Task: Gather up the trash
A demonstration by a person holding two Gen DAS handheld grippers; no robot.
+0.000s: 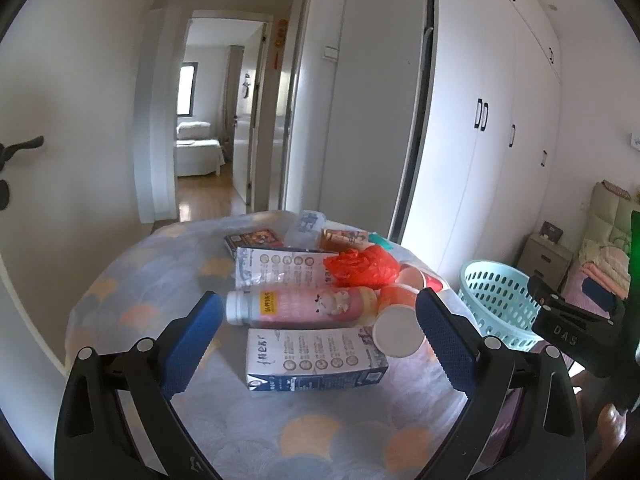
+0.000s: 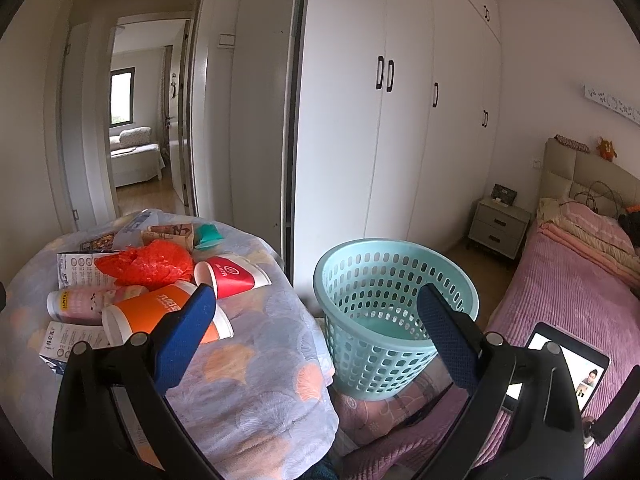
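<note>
Left gripper: jaws wide open, nothing held, hovering over the trash pile on the table. Right gripper: jaws wide open, empty, aimed between table edge and basket.

Landmark = basket, mint, perforated, upright, just right of the table and near the bed.

Trash, all on the table, left of basket:
- orange cup, lying on its side, nearest the basket side w/ red cup just behind it.
- pink bottle, on its side, further left, touching the orange cup.
- carton, flat, in front of bottle; second carton behind it.
- red bag, crumpled, on top of the rear carton.
- more packets at the far edge, too small to ID.

Risks (judgement):
1. Cups and bottle lie on round sides; a nudge from an open finger could roll them off the table edge toward the basket side or floor.
2. Cloth is loose and draped; dragging a jaw across it may shift the whole pile.
3. Paper cups crush if pinched hard; the bag is slack and may slip a shallow grip.
4. Basket looks light; a bump from the right gripper could tip it.
5. Tablet lies on the bed right of basket, close to the right gripper's path.

Containers: basket appears empty, floor visible through it. Cups' contents cannot be seen; treat as possibly wet.
</note>
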